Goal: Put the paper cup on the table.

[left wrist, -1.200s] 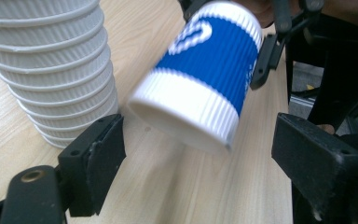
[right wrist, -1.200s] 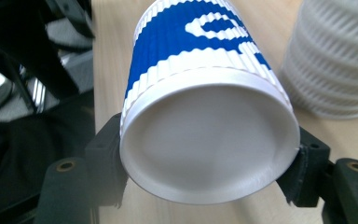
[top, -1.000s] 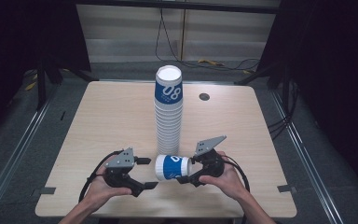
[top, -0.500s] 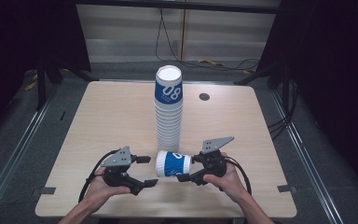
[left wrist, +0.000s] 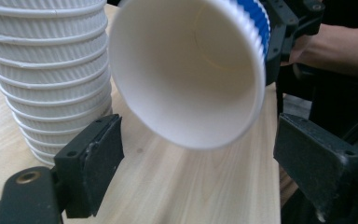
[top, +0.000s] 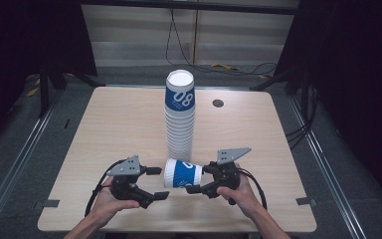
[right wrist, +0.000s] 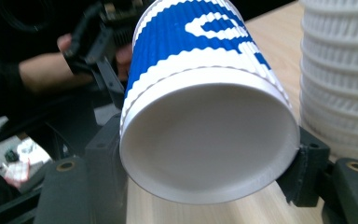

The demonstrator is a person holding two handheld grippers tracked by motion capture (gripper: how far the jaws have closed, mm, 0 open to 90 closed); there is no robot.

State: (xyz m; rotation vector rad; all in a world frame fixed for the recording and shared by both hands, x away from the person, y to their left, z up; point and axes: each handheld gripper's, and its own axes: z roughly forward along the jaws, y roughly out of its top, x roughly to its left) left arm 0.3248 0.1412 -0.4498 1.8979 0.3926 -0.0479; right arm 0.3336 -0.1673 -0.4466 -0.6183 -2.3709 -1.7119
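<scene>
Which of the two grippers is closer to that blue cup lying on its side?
Right. The right gripper is shut on the blue cup at its base end. The left gripper is open, apart from it, jaws facing the cup's open mouth.

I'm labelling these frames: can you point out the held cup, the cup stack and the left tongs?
Held cup [top: 183,173]: high view, on its blue side.
Cup stack [top: 180,127]: high view, on the white ribbed rims halfway up.
Left tongs [top: 157,183]: high view, midway between the two black tips.
</scene>
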